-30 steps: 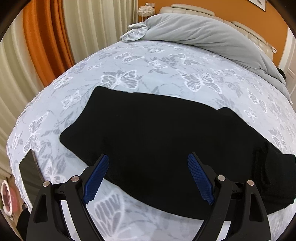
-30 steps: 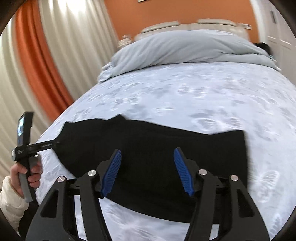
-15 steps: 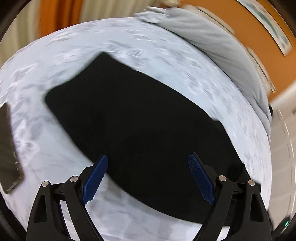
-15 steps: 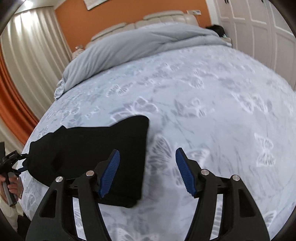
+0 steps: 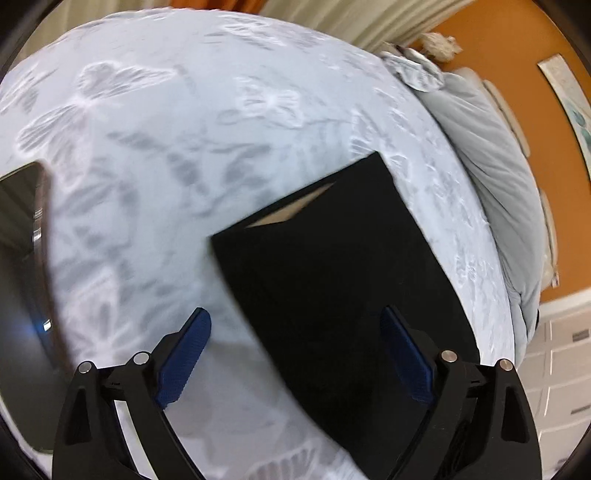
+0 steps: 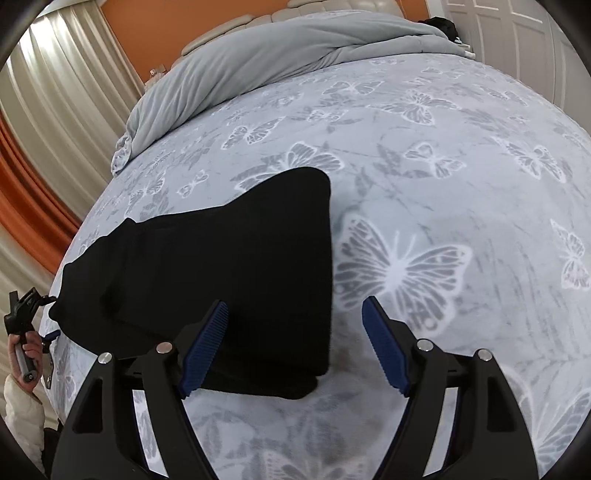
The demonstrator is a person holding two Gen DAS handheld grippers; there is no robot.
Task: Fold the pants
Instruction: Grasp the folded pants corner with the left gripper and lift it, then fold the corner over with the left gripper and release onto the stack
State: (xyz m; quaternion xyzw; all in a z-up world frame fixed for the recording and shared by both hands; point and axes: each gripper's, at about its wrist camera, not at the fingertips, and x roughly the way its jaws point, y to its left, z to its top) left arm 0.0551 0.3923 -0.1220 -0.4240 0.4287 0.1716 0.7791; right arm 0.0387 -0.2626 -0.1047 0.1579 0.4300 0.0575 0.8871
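Black pants (image 5: 332, 266) lie flat on the butterfly-print bed cover (image 5: 166, 122), folded lengthwise into a long band. In the left wrist view one end shows, with a tan lining at its opening. My left gripper (image 5: 295, 354) is open and empty, hovering over that end's near corner. In the right wrist view the pants (image 6: 229, 273) show their other end, a thick folded edge. My right gripper (image 6: 295, 347) is open and empty, straddling that end's right edge. The left hand-held gripper (image 6: 22, 306) shows at the far left there.
A dark phone (image 5: 22, 266) lies on the bed at the left edge of the left wrist view. A grey duvet (image 6: 280, 55) is bunched along the headboard. White wardrobe doors (image 6: 517, 33) stand at the right. Curtains (image 6: 55, 110) hang on the left.
My left gripper has swung left to the pants' end, bringing the phone close. My right gripper has swung right and come closer to the other end. Both stayed open.
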